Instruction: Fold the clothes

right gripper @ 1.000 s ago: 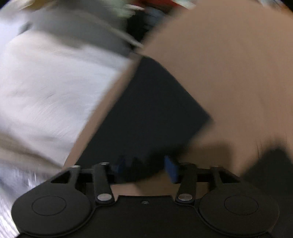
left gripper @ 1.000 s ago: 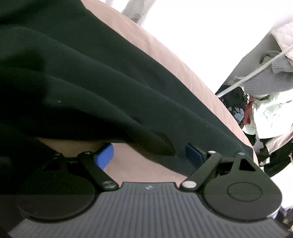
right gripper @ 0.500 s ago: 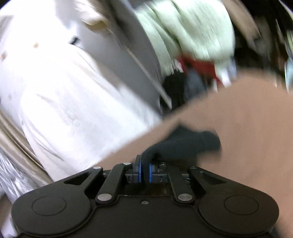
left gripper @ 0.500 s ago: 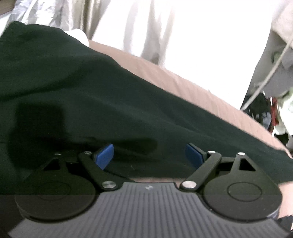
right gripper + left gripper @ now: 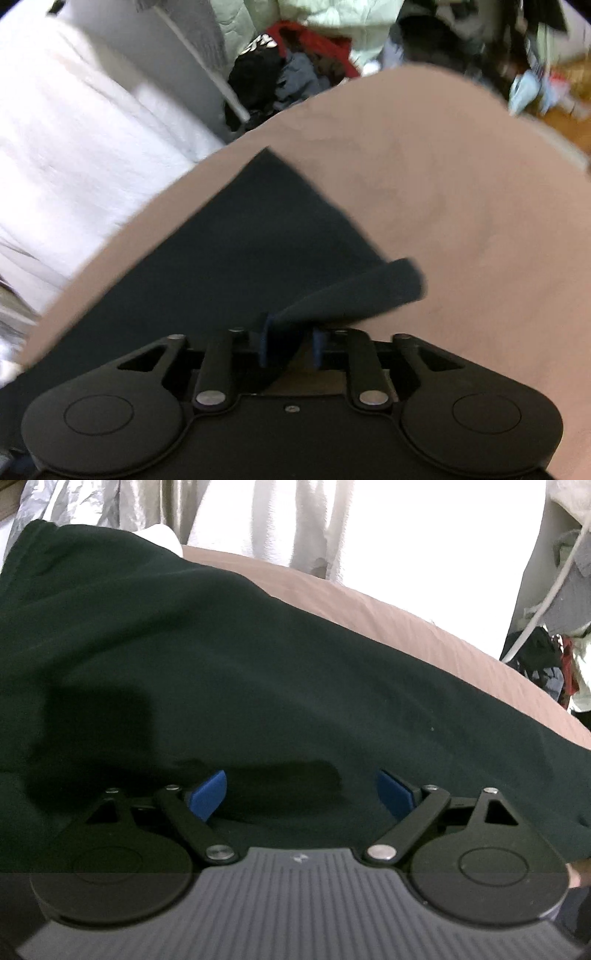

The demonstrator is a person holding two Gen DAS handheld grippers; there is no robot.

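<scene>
Across the tan bed surface (image 5: 424, 620) a dark garment (image 5: 221, 672) is spread, and in the left wrist view its near and left parts are cut off by the frame and by the gripper body. The left gripper (image 5: 300, 794) is seen with its blue pads (image 5: 207, 799) set wide apart and its jaws opening; only flat cloth and a deep shadow lie under the gap, and nothing is pinched. Whether the pads touch the fabric cannot be told. Pale curtains (image 5: 288, 524) behind the bed are washed out by glare, so little detail can be made out there.

From the right wrist view a corner of the same garment (image 5: 258, 240) is shown lying on the bed cover (image 5: 461, 192), a part that is hidden from the other camera. A raised fold of it (image 5: 354, 291) runs down between the pads of the right gripper (image 5: 290, 349), whose jaws are opening; the cloth lies against the left pad, while a gap shows at the right one, so the grip appears loosened. The lower end of the fold is hidden behind the gripper body. A blurred heap of clothes (image 5: 295, 70) is seen beyond the bed edge, and white bedding (image 5: 74, 129) to the left is smeared by motion.
</scene>
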